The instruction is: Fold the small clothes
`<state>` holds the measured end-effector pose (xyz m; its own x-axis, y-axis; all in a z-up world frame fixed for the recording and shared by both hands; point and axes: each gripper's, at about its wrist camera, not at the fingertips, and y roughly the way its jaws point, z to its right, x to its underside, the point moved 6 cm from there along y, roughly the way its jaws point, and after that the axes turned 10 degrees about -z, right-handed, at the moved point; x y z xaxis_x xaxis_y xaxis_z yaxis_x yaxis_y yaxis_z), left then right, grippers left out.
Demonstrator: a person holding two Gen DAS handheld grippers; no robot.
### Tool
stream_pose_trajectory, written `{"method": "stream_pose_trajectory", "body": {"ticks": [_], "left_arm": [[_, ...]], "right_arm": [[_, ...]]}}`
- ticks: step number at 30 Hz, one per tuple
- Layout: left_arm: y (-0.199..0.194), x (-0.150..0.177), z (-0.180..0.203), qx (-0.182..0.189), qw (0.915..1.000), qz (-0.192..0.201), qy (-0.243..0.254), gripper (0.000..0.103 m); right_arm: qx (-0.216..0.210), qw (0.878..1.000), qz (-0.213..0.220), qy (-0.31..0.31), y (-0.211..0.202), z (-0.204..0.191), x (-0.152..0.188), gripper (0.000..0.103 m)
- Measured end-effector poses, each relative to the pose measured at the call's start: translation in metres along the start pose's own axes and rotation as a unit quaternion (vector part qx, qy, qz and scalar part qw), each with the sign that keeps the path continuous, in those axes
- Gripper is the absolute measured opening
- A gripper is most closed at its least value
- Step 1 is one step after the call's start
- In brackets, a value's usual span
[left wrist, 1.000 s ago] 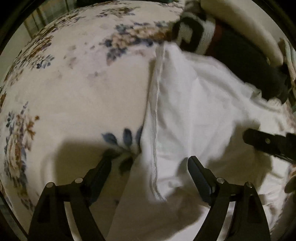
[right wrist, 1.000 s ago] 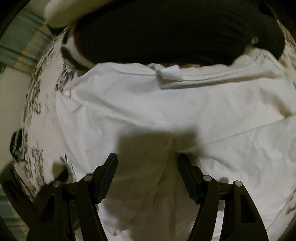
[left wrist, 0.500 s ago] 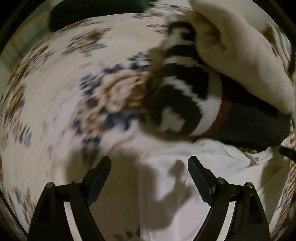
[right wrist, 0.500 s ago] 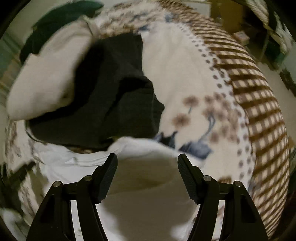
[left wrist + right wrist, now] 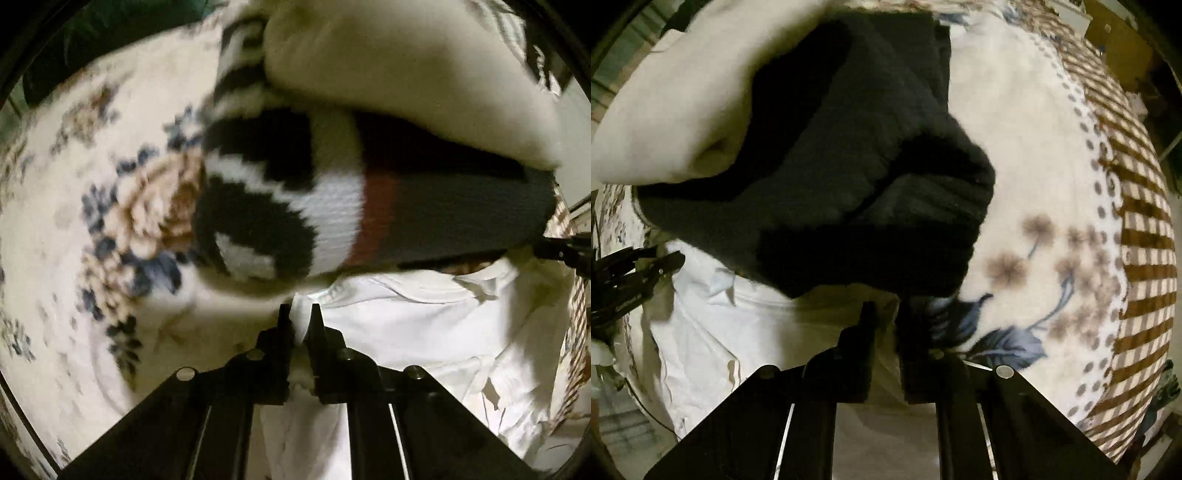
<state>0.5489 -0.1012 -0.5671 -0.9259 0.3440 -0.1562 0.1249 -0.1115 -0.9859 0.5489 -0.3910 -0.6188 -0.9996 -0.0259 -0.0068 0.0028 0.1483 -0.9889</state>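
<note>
Left wrist view: looks forward along the left tongs (image 5: 299,314), low and very close over the bed (image 5: 92,229). Right wrist view: same manner along the right tongs (image 5: 884,314), facing the same way. Shared: white garment (image 5: 406,325) (image 5: 713,325), dark knit pile (image 5: 461,214) (image 5: 849,177), cream pillow (image 5: 388,74) (image 5: 683,110).

We see dim, warm light in both views. The blanket (image 5: 110,206) at left smears with motion blur, fisheye bending darkens the edges, and the sweater (image 5: 849,184) at centre sinks into near-black shadow.
</note>
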Motion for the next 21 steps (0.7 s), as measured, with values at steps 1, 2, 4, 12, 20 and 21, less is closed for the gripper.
{"method": "stream_pose_trajectory", "body": {"ticks": [1,2,4,12,20,21], "left_arm": [[-0.007,0.002,0.001,-0.004,0.9999,0.014,0.003,0.006],[-0.014,0.005,0.002,-0.003,0.9997,0.024,0.003,0.006],[-0.029,0.011,0.002,-0.002,0.9990,0.046,-0.001,0.006],[-0.104,0.045,0.006,0.028,0.9912,0.125,-0.032,0.006],[-0.126,0.157,0.011,0.085,0.9875,0.105,-0.082,0.006],[-0.121,0.174,0.013,0.087,0.9880,0.094,-0.087,0.006]], "right_arm": [[-0.001,1.000,0.008,0.000,-0.005,0.001,0.003,0.007],[-0.002,1.000,0.015,-0.001,-0.011,-0.003,0.011,0.007],[-0.005,1.000,0.030,-0.002,-0.022,-0.003,0.017,0.006],[-0.029,0.995,0.095,-0.016,-0.081,-0.030,0.055,0.006],[-0.079,0.989,0.122,-0.016,-0.118,-0.056,0.186,0.006],[-0.081,0.990,0.114,-0.012,-0.113,-0.055,0.210,0.006]]}}
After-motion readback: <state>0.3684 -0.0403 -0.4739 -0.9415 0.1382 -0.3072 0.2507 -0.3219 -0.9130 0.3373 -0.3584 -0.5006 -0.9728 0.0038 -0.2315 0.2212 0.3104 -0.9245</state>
